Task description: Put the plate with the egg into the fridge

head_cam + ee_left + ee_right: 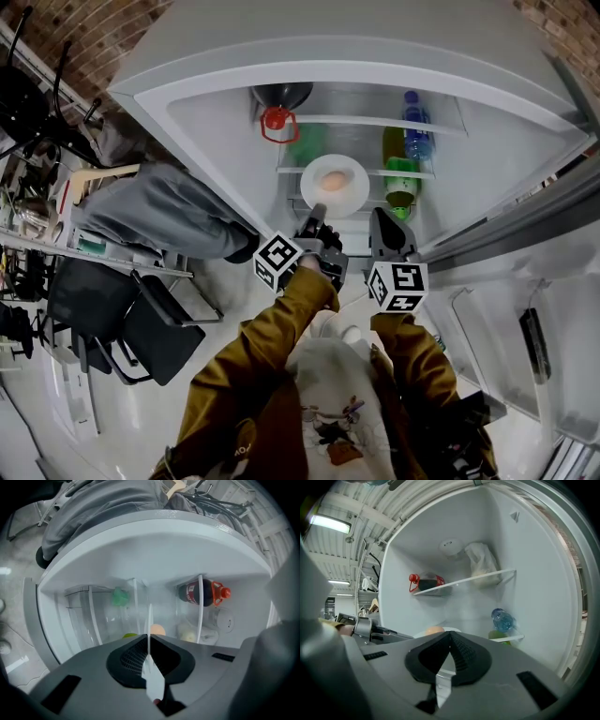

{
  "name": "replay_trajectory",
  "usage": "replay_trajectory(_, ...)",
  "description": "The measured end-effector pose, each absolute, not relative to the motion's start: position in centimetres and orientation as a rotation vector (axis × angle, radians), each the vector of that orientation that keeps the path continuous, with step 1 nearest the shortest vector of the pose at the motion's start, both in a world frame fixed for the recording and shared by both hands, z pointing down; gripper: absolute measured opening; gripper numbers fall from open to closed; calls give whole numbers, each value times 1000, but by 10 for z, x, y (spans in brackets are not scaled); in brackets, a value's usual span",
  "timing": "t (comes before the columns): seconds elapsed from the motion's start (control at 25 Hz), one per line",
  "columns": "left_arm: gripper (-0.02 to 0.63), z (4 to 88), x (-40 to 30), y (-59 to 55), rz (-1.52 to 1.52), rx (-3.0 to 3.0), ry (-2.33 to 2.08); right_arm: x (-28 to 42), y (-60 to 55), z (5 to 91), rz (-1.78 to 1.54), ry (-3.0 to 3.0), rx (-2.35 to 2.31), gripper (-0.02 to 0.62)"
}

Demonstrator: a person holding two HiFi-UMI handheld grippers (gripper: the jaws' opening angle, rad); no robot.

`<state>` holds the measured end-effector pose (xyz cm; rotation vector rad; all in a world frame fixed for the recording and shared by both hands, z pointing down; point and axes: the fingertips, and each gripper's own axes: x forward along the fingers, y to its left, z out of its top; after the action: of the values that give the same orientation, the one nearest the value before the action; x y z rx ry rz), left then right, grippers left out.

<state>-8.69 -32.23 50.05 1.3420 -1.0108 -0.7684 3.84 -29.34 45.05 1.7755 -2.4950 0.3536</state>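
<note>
Left gripper [316,221]: I have it clenched on the near rim of the white plate [362,192]. The plate carries the egg [336,178] and is inside the open fridge [216,122]. Right gripper [385,229]: jaws pressed together on nothing, just beside the plate, below a green bottle [400,187].

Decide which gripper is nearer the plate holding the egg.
Left. The left gripper is shut on the plate's near rim; the right gripper hangs apart, off to its right, by the green bottle.
</note>
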Motion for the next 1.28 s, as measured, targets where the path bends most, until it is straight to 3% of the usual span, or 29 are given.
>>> replay_trajectory(1.28, 21, 512, -95, -355, -810, 1271, -1048, 32, -317, 461, 330, -2470, 1733, 5)
